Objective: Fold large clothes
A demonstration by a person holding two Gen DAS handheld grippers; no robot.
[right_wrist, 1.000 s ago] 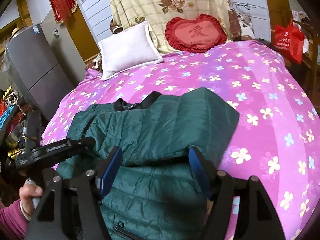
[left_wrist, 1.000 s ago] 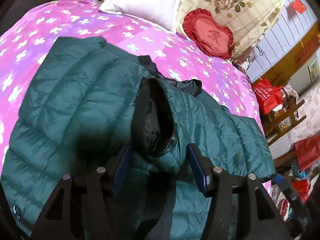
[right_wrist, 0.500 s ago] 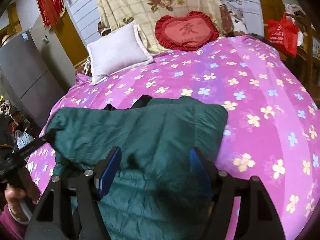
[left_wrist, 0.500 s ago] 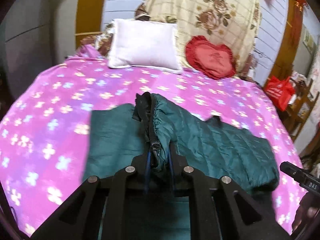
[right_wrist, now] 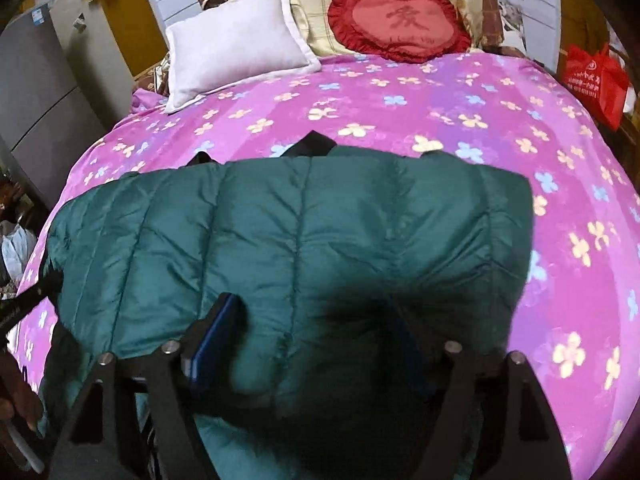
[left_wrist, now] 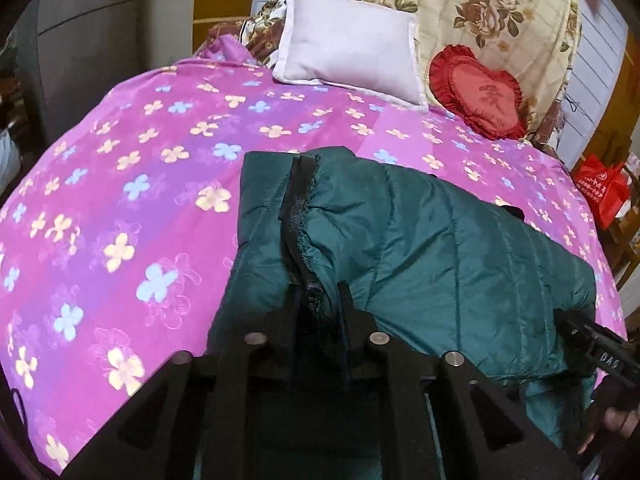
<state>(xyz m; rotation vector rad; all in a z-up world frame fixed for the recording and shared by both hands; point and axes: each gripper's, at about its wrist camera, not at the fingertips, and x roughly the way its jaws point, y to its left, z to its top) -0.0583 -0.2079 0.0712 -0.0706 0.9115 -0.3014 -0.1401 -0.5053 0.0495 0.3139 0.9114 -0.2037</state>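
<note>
Pink flower-print bedspread [left_wrist: 132, 200], white pillow [right_wrist: 236, 44] and red heart cushion [right_wrist: 396, 20] at the head end. Dark green quilted puffer jacket [right_wrist: 296, 240] lies mid-bed. Left gripper [left_wrist: 318, 300] was wide open a second ago; now it's pinched tight on the jacket's black-trimmed edge [left_wrist: 298, 208], and that side has been carried across the body. Right gripper [right_wrist: 316, 344] stays wide open, holding nothing, over the folded panel. Looks like the side fold is nearly laid; release and flatten next.

A bed [right_wrist: 460, 128] with a pink flowered cover carries a green jacket [right_wrist: 300, 240] near its foot edge; a white pillow [right_wrist: 236, 44] and red cushion [right_wrist: 396, 20] lie at its head.
</note>
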